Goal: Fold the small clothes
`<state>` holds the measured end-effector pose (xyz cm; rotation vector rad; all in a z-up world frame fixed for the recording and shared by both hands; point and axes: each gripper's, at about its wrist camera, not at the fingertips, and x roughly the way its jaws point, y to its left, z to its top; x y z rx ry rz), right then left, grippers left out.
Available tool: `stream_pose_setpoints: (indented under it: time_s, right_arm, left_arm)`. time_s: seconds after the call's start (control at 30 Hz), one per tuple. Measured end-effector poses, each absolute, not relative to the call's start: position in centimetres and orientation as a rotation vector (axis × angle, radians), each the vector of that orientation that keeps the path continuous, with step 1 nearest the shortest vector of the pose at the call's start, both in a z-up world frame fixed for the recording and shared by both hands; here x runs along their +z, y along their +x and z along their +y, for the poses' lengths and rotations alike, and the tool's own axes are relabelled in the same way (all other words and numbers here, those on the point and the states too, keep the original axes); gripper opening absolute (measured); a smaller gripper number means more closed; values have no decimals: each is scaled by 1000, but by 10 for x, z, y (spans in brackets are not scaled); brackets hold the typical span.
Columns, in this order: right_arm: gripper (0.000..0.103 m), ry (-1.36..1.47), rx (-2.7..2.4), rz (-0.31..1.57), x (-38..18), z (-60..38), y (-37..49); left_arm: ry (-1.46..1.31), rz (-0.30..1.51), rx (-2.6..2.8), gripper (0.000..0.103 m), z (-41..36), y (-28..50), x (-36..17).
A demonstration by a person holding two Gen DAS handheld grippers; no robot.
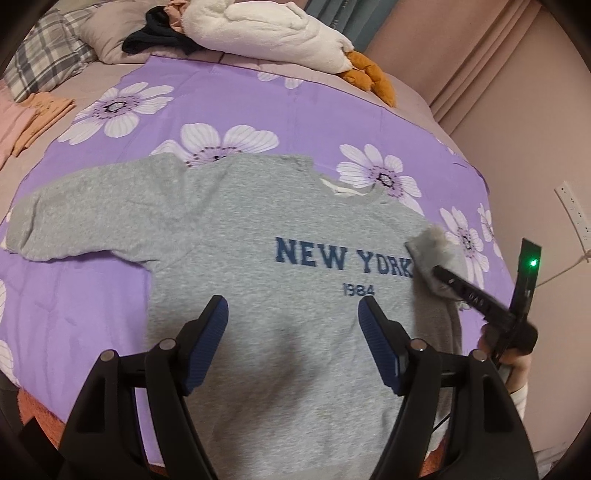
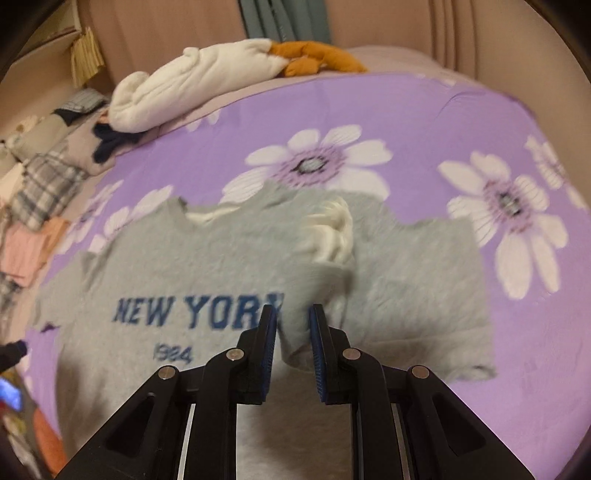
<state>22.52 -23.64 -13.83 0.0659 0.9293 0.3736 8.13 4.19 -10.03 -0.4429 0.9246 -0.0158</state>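
Note:
A grey "NEW YORK 1984" sweatshirt [image 1: 258, 251] lies front up on the purple flowered bedspread [image 1: 229, 99]. Its left sleeve [image 1: 85, 221] lies stretched out flat. My left gripper [image 1: 293, 314] is open and empty above the shirt's lower body. My right gripper [image 2: 292, 314] is shut on the right sleeve [image 2: 306, 280], holding it lifted and folded in over the chest beside the lettering. It also shows in the left wrist view [image 1: 439, 271], with the cuff [image 1: 428, 243] bunched at its tip. The shirt's white lining [image 2: 336, 229] shows at the raised fold.
A white plush toy [image 1: 266, 33] with orange feet [image 1: 369, 77] lies at the bed's far edge. A dark garment [image 1: 159, 33] and plaid pillow [image 1: 44, 55] are at far left. Folded peach clothes [image 1: 40, 114] lie left. A pink wall [image 1: 517, 92] stands right.

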Motion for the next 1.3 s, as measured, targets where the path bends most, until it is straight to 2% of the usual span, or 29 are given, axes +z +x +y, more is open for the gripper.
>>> stream_pose_setpoints:
  time_s: [0.07, 0.1, 0.2, 0.23, 0.57, 0.67, 0.87, 1.0, 1.03, 1.1, 1.17, 1.2, 1.23, 1.27, 1.3]
  right_arm:
    - [18, 88, 415, 930, -135, -236, 220]
    - [23, 92, 426, 921, -132, -237, 217]
    - [48, 82, 420, 871, -119, -243, 205]
    - [53, 93, 415, 856, -115, -247, 202]
    - [56, 215, 198, 879, -121, -305, 203]
    - [62, 262, 161, 887, -127, -322, 204]
    - [65, 308, 96, 892, -135, -347, 202]
    - [65, 357, 82, 892, -141, -360, 201]
    - [65, 365, 81, 892, -143, -363, 201]
    - [65, 387, 77, 895, -147, -368, 200]
    - [65, 401, 74, 898, -150, -370, 199]
    - [65, 409, 72, 902, -151, -371, 199]
    - [65, 418, 71, 904, -153, -372, 199]
    - [65, 422, 72, 905, -154, -372, 199]
    - [65, 428, 73, 907, -155, -372, 199]
  left_arm:
    - [-439, 920, -28, 78, 37, 87, -97]
    - [-436, 916, -37, 80, 34, 90, -95]
    - [-435, 907, -81, 84, 22, 103, -92]
    - [-434, 918, -96, 84, 15, 110, -94]
    - [-464, 1016, -286, 83, -56, 190, -134]
    - [-503, 1059, -336, 82, -74, 213, -153]
    - [-515, 1133, -416, 71, -106, 241, -186]
    - [-482, 1140, -375, 69, -116, 246, -196]
    - [-466, 1135, -374, 66, -118, 245, -195]
    - [-390, 1125, -329, 47, -124, 244, -195]
    - [-290, 1096, -296, 41, -133, 240, -196]
    - [-236, 1067, -293, 33, -138, 236, -194]
    - [-198, 1049, -288, 31, -143, 233, -194]
    - [-179, 1030, -285, 23, -146, 230, -190]
    - [-184, 1025, -285, 20, -145, 230, -188]
